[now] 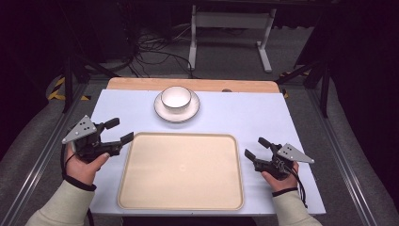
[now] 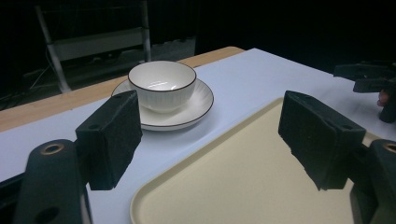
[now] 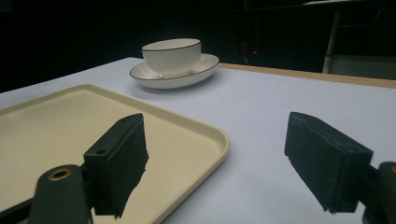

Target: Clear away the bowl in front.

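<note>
A white bowl (image 1: pixel 176 98) with a dark rim sits on a matching saucer (image 1: pixel 177 114) at the back middle of the table. In front of it lies a bare beige tray (image 1: pixel 181 172). My left gripper (image 1: pixel 121 131) hovers open by the tray's far left corner, nothing between its jaws. My right gripper (image 1: pixel 255 148) stands open just off the tray's right edge, also holding nothing. The left gripper view has the bowl (image 2: pixel 162 84), saucer (image 2: pixel 201 106) and tray (image 2: pixel 243 177) beyond the open left gripper (image 2: pixel 212 130). From the right gripper (image 3: pixel 224 158), the bowl (image 3: pixel 172 55) lies past the tray (image 3: pixel 56 130).
A pale blue mat (image 1: pixel 244 117) covers the table, with a wooden strip (image 1: pixel 141 84) along its back edge. Behind the table stand a white frame (image 1: pixel 230 21) and loose cables (image 1: pixel 150 52) on the floor. Metal rails (image 1: pixel 350 174) flank both sides.
</note>
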Action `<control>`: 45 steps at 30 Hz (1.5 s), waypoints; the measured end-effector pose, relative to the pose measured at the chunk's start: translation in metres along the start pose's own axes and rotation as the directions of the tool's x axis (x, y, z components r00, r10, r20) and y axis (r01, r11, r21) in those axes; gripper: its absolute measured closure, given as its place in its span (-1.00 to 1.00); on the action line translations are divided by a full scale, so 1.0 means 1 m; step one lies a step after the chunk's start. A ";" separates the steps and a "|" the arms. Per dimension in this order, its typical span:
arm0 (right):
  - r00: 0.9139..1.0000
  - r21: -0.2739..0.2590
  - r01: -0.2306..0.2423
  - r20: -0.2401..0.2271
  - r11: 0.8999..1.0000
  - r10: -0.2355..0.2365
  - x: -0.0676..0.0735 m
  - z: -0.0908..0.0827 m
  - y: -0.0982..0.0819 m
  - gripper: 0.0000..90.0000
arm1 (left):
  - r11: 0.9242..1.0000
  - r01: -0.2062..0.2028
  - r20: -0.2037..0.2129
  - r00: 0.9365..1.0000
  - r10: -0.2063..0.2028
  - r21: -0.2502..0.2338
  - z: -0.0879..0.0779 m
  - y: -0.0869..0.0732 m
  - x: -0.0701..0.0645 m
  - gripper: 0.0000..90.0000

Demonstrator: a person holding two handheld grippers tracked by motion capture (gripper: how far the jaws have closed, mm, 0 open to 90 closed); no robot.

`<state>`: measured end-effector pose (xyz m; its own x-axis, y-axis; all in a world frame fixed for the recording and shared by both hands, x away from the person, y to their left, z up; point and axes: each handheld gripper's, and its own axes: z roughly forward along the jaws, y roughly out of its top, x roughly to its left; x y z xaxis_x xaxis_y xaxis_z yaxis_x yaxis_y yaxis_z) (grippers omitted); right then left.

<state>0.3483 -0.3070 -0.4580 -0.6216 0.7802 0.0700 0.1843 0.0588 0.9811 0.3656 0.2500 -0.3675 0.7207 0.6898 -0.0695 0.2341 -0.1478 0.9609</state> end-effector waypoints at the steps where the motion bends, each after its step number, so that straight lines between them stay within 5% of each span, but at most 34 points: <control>1: 1.000 0.000 0.000 0.000 1.000 0.000 0.000 0.000 0.000 -0.52 | 1.000 -0.001 0.001 1.000 0.001 -0.003 0.001 0.002 0.000 -0.50; 15: 1.000 0.000 -0.001 -0.001 1.000 0.001 0.000 0.000 0.000 -0.52 | 0.998 -0.052 0.013 0.999 0.051 0.040 0.025 0.029 0.008 -0.50; 22: 1.000 0.001 0.000 0.001 1.000 0.000 0.000 0.000 0.000 -0.53 | 0.981 -0.138 0.031 0.990 0.135 0.135 0.048 0.045 0.010 -0.49; 28: 1.000 -0.007 -0.004 0.006 1.000 0.004 0.000 0.000 0.000 -0.54 | 0.941 -0.247 0.065 0.969 0.238 0.230 0.070 0.061 0.007 -0.42; 31: 1.000 -0.007 -0.006 0.008 1.000 0.006 0.000 0.000 0.000 -0.54 | 0.931 -0.268 0.075 0.964 0.257 0.249 0.078 0.066 0.007 -0.42; 34: 1.000 -0.004 -0.009 0.009 1.000 0.009 -0.001 0.000 0.000 -0.54 | 0.901 -0.321 0.089 0.947 0.308 0.292 0.090 0.072 0.007 -0.42; 36: 1.000 -0.006 -0.008 0.009 1.000 0.008 0.000 0.000 0.000 -0.55 | 0.862 -0.371 0.113 0.928 0.355 0.346 0.100 0.076 0.006 -0.39; 41: 1.000 -0.007 -0.012 0.011 1.000 0.012 -0.001 -0.001 0.000 -0.55 | 0.838 -0.398 0.146 0.917 0.370 0.375 0.120 0.083 0.010 -0.39; 45: 1.000 -0.004 -0.009 0.010 1.000 0.009 -0.001 0.000 0.000 -0.55 | 0.810 -0.433 0.152 0.901 0.407 0.396 0.136 0.089 0.012 -0.39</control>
<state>0.3484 -0.3077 -0.4582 -0.6123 0.7868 0.0772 0.1872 0.0494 0.9811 0.4840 0.1492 -0.3189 0.8434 0.4534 0.2882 0.1358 -0.6990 0.7021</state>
